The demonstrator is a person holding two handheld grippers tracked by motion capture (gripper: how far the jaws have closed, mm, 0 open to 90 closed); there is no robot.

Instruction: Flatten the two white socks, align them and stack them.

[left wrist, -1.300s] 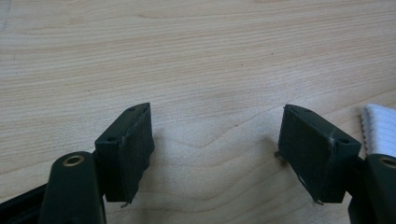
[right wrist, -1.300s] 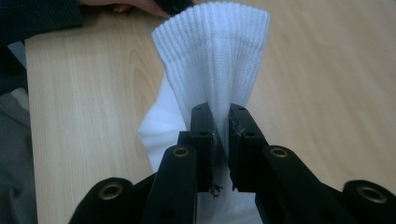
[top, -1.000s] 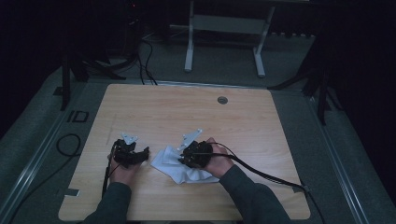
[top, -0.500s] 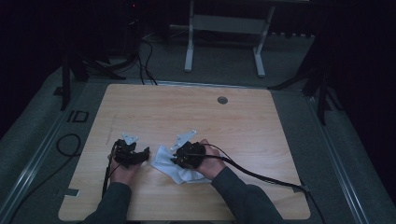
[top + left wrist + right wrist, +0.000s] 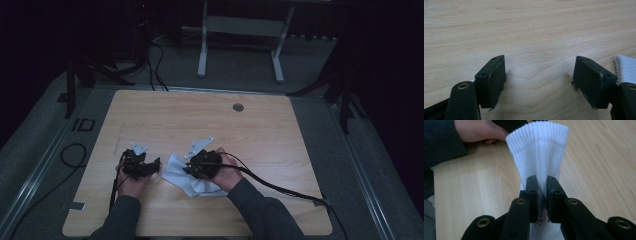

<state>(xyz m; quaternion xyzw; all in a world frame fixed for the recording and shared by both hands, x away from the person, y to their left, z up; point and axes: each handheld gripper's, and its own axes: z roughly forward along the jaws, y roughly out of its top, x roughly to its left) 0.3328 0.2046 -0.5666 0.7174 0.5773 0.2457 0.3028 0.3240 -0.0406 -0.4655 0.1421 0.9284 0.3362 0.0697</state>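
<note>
Sock (image 5: pixel 537 150) is white ribbed knit, pinched by the right tool (image 5: pixel 541 188) with both jaws pressed tight on the fabric, cuff end fanning out past the tips. From above it's a crumpled white heap on the wooden surface (image 5: pixel 260 125), mostly under the right tool (image 5: pixel 202 164). Left tool (image 5: pixel 540 75) sits spread wide with nothing in it, just bare wood between the jaws, sock edge (image 5: pixel 627 68) just beside one jaw.

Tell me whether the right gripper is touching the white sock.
Touching. The right gripper view shows the right gripper with both jaws pinched on the ribbed sock, no gap at the pads.
</note>
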